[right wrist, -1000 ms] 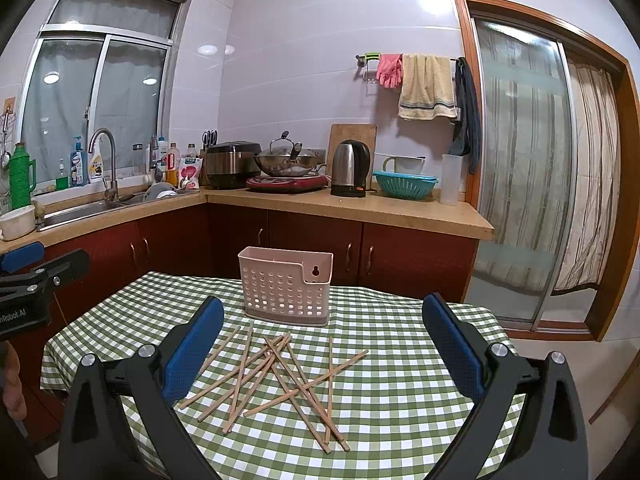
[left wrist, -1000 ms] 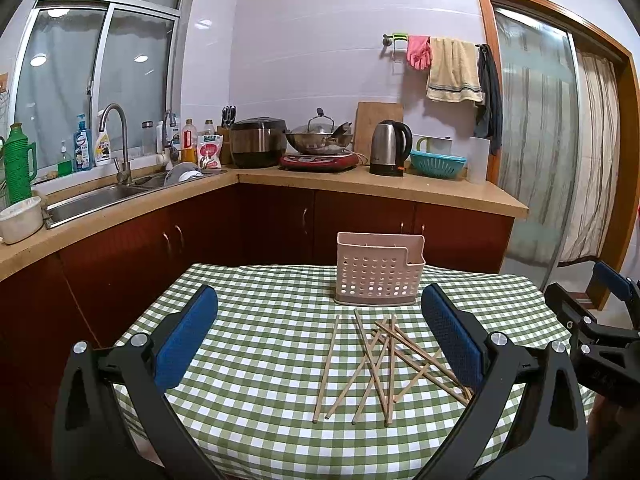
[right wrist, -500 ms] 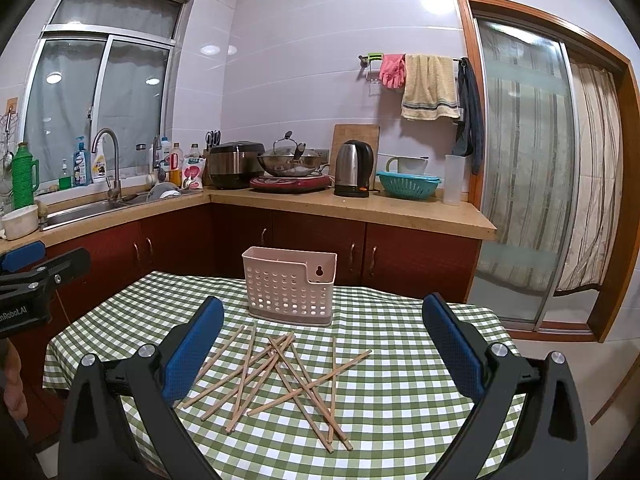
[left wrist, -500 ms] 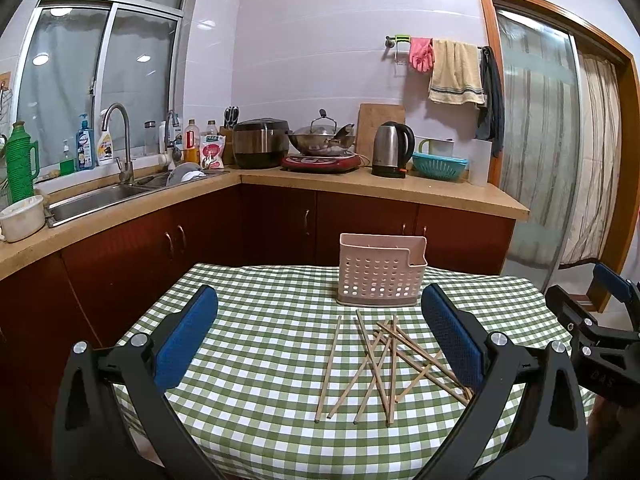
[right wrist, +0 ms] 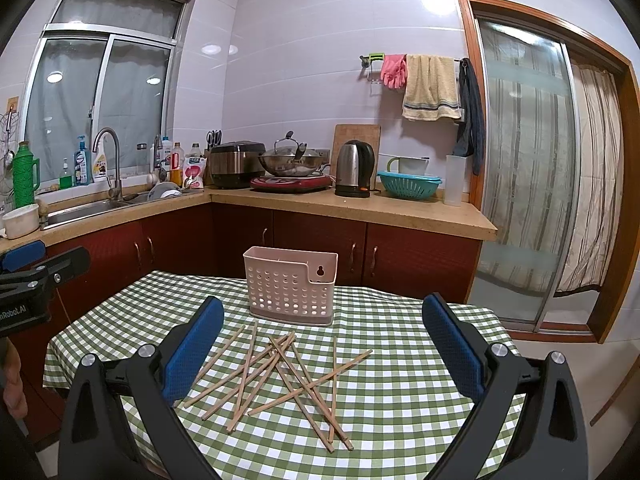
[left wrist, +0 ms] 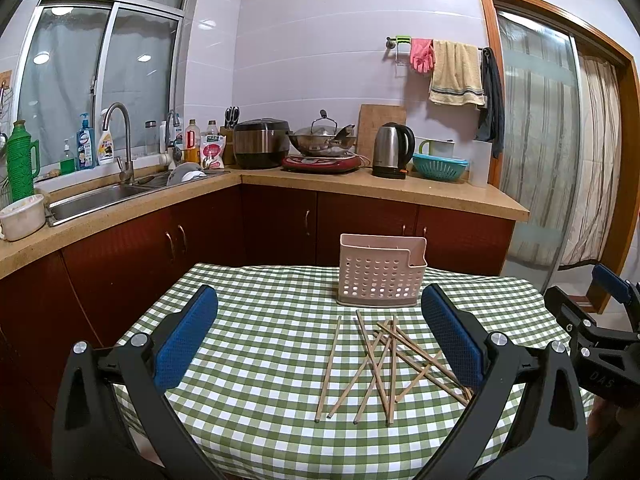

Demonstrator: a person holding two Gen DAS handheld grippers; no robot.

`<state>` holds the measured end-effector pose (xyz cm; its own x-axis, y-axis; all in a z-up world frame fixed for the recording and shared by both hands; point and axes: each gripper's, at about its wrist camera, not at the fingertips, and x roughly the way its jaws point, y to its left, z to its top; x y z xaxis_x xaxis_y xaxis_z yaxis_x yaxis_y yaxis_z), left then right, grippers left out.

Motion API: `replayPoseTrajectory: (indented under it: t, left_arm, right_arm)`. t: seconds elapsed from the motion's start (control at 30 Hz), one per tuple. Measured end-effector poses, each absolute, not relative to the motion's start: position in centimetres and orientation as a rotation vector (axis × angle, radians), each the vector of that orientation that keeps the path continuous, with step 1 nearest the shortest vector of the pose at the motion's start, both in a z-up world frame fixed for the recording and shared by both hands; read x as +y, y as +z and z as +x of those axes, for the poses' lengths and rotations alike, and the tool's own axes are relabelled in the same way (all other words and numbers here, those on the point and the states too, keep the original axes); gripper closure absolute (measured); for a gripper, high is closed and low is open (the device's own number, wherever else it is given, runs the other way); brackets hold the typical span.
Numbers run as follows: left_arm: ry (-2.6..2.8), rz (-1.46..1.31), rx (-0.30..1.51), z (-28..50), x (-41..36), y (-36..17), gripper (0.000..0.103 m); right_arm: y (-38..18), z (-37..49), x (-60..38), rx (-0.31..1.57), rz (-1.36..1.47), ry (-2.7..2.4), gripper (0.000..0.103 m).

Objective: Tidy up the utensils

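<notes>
The chopsticks (left wrist: 380, 364) lie loose and crossed in a heap on the checked cloth (left wrist: 256, 400), ahead of both grippers and lower than their blue pads; one stick lies a little apart on the heap's left side. From the left gripper (left wrist: 320, 340) the heap sits ahead and toward its right finger; from the right gripper (right wrist: 320, 344) it sits ahead and toward its left finger. Just past the heap, farther from both grippers, the pink holder (left wrist: 380, 276) stands upright on the cloth, with nothing visible sticking out of it. Both grippers are spread wide, gripping nothing, raised off the table and apart from the sticks. The right gripper shows at the right edge of the left wrist view, the left one at the left edge of the right wrist view, with part of a hand (right wrist: 12, 384) below it. Beyond the table runs a counter (left wrist: 380, 192) with a kettle (left wrist: 392, 150), a wok (left wrist: 320, 140) and a sink (left wrist: 100, 200).
</notes>
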<state>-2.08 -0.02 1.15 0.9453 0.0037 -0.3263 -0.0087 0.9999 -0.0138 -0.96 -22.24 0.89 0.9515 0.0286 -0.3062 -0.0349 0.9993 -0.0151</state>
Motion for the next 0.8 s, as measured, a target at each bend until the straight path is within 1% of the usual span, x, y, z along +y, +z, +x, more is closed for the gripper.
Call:
replayPoseTrajectory:
  t: [0.8]
  left_arm:
    - [0.004,-0.014,0.330,-2.11,0.00,1.01,0.004]
  right_arm:
    - [0.96,-1.08,-22.11,0.310,-0.020,0.033,0.006]
